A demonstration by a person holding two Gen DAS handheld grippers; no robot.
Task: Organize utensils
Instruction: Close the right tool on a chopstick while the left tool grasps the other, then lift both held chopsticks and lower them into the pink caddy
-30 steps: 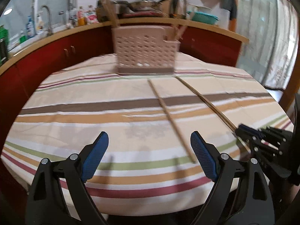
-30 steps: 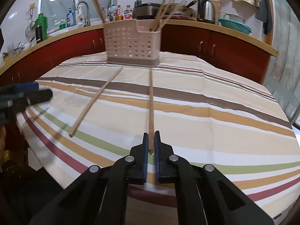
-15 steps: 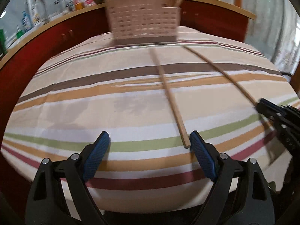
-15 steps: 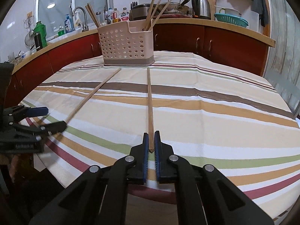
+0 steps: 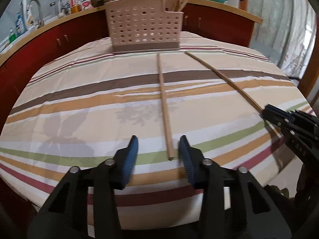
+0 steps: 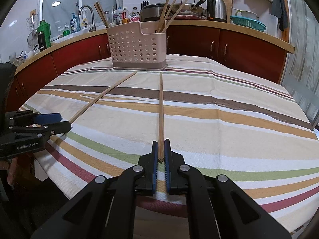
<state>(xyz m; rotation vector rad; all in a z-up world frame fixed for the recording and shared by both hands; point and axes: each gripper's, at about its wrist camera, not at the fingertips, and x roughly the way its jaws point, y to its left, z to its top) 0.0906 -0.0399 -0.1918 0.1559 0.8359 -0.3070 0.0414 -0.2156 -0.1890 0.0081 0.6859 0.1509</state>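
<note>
Two long wooden chopsticks are left lying on the striped-cloth surface, both in front of the perforated beige plastic utensil basket, their far tips just short of its base. Several other chopsticks stand inside that basket, so by my reading the sorting is partly done, with these two to go. The right gripper has its fingers closed on the near end of the straight chopstick, which lies flat, pointing at the basket. The left gripper has its fingers apart, straddling the near end of the other chopstick without touching it; its grasp is not yet made. Both near ends lie close to the surface's front edge, far from the basket. Between them and the basket the cloth is bare, giving free room to lift and carry forward. Behind the basket a red-fronted counter crowds close.
</note>
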